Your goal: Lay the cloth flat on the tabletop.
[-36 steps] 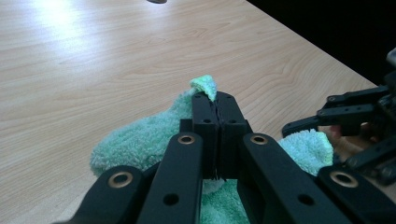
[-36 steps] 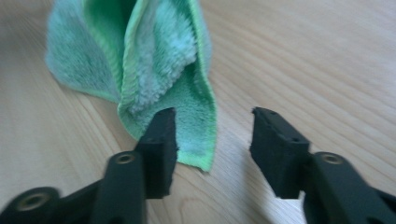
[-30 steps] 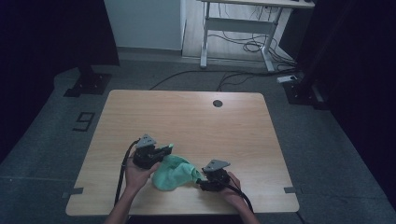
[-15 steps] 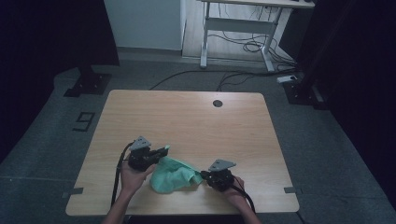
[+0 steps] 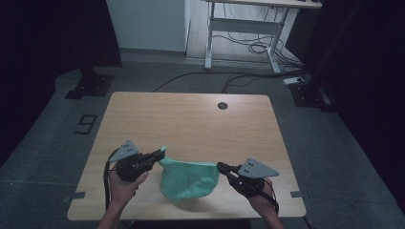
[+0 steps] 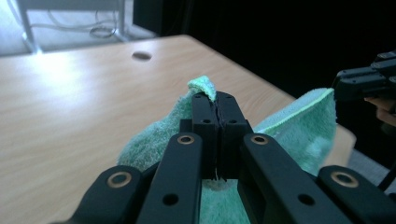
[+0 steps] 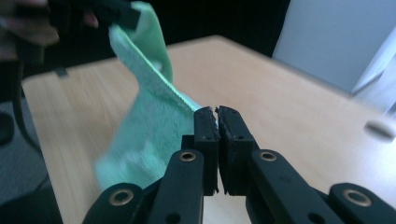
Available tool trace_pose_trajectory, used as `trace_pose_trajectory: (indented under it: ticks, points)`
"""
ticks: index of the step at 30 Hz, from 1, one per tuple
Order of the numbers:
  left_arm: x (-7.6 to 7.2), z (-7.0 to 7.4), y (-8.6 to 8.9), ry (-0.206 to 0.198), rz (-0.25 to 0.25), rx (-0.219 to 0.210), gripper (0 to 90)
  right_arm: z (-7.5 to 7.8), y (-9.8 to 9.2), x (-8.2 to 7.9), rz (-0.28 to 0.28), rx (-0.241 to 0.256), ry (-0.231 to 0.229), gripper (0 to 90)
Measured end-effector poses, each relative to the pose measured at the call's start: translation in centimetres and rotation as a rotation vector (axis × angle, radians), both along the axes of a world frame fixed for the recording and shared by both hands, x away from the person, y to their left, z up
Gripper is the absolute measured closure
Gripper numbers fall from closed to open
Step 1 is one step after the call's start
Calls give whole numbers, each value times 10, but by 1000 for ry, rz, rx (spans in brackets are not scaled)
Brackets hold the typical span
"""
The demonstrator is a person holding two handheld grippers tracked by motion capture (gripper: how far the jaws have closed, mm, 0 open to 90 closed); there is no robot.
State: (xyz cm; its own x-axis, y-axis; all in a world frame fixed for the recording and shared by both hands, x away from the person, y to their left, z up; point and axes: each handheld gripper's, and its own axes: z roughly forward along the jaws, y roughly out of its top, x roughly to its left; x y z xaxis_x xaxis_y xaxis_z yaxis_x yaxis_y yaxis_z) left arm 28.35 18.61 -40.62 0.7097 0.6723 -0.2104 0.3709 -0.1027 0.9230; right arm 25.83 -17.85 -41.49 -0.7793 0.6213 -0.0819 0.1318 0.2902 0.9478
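Note:
A green towel (image 5: 187, 179) hangs stretched between the two grippers above the near part of the wooden table (image 5: 191, 119), its lower part sagging toward the tabletop. My left gripper (image 5: 161, 153) is shut on the towel's left corner; a tuft of green towel (image 6: 203, 86) pokes out past the closed jaws of this left gripper (image 6: 215, 99). My right gripper (image 5: 220, 166) is shut on the opposite corner, and the towel (image 7: 144, 126) falls away to the left of the right gripper (image 7: 216, 112). The other gripper (image 7: 93, 11) holds the far corner up.
A round dark hole (image 5: 222, 105) sits near the table's far edge. Beyond the table stand a desk frame (image 5: 243, 28) with cables on the floor and a black stand base (image 5: 88, 86) at the left. The table's far half is bare wood.
Both grippers have moved apart and risen, pulling the bunched towel open so it now hangs spread between them.

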Motion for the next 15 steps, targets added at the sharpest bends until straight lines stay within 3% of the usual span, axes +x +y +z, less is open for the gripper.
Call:
trace_pose_trajectory:
  ticks: [3,4,5,7,10,15]
  points:
    - [-7,21,0,-47,-9,-21,879,19,-2,-7,-2,15,-56,869]
    - [-7,21,0,-47,-9,-21,878,19,-2,-7,-2,15,-56,869]
    - [-12,36,-1,-92,-11,-34,876,34,-4,-9,-4,19,-91,869]
    - [-14,43,-4,-112,-9,-31,875,42,-5,-7,-16,21,-109,869]
    - [-8,40,-9,-93,-6,-21,875,45,-6,-2,-32,21,-111,869]
    - [-5,28,-10,-67,-1,-33,875,32,-10,3,-37,34,-82,869]
